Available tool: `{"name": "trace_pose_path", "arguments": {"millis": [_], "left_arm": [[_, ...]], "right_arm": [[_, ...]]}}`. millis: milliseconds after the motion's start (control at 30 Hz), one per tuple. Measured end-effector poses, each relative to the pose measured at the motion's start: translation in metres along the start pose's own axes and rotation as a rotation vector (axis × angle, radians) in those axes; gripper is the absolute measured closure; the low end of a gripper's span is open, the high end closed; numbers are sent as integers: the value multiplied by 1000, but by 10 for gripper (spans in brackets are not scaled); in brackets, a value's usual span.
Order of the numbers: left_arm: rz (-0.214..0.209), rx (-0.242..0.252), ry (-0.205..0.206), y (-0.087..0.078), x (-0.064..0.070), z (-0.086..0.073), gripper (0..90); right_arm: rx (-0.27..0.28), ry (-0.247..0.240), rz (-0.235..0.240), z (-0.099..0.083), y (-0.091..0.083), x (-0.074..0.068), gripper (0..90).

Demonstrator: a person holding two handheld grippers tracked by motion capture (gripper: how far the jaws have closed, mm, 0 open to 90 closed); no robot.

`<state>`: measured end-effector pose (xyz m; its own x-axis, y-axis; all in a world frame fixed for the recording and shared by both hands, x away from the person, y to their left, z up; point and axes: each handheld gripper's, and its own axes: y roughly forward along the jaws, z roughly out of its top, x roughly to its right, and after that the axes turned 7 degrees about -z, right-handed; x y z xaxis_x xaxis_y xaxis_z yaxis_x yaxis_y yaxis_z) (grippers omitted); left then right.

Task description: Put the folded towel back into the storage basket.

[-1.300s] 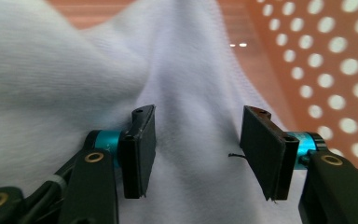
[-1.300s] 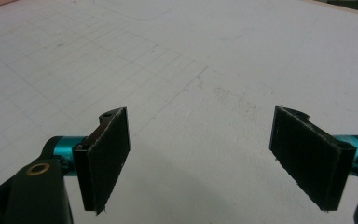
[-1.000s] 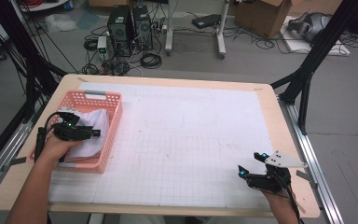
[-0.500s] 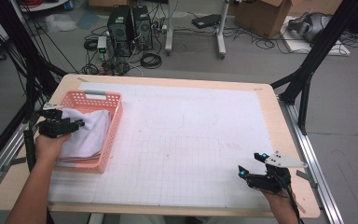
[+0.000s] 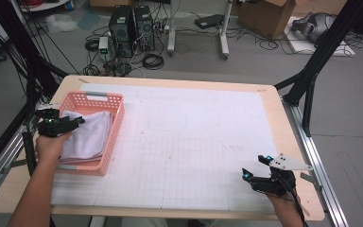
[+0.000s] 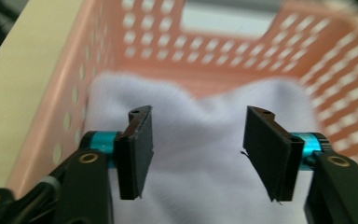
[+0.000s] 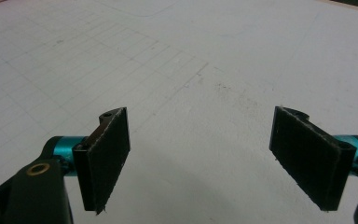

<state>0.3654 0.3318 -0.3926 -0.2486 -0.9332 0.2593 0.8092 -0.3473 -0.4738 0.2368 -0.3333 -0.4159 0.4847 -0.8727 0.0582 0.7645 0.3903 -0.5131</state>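
Hovering over the white cloth (image 6: 200, 140), the left gripper (image 5: 71, 124) spreads its jaws.

The counter (image 5: 283, 123) has a pale wooden top with rounded corners, most of it covered by a white mat (image 5: 194, 142) printed with a fine grid and faint outlines. A pink perforated basket (image 5: 116, 127) stands on the mat at its left edge, holding a folded white cloth (image 5: 92, 135). The mat's remaining surface lies bare.
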Motion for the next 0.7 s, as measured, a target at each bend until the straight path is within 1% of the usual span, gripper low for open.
{"name": "trace_pose_path", "arguments": {"millis": [33, 67, 100, 167, 200, 233, 267, 333, 467, 533, 567, 633, 700], "left_arm": [[-28, 36, -5, -4, 1, 1, 376], [-66, 70, -6, -8, 3, 3, 351], [-92, 103, -5, -12, 5, 4, 334], [-118, 150, 11, -21, 10, 6, 292], [-140, 177, 15, -24, 13, 7, 279], [-170, 207, 20, -28, 17, 8, 259], [-190, 227, 29, -32, 21, 8, 237], [-217, 261, 51, -38, 33, 8, 211], [-286, 311, 110, -47, 59, 4, 210], [-319, 320, 157, -49, 70, 0, 207], [-336, 325, 167, -50, 75, -1, 206], [-383, 319, 185, -50, 83, -5, 208], [-403, 321, 217, -49, 91, -8, 210]], "right_arm": [[1, -1, -1, 0, 0, 0, 189], [1, 3, -2, 0, 0, 0, 189], [6, 4, 1, 0, 0, -1, 189], [16, 10, 7, 1, -1, -1, 189], [19, 14, 6, 1, -1, -1, 189], [20, 19, 8, 2, -1, -2, 189], [23, 10, 11, 2, -1, -1, 189], [26, 12, 13, 2, -2, -2, 189], [34, 6, 11, 3, -2, -3, 189], [41, 6, 13, 4, -3, -3, 189], [44, 6, 13, 4, -4, -3, 189], [53, 8, 18, 4, -5, -3, 189], [65, 8, 17, 4, -7, -3, 189]]}}
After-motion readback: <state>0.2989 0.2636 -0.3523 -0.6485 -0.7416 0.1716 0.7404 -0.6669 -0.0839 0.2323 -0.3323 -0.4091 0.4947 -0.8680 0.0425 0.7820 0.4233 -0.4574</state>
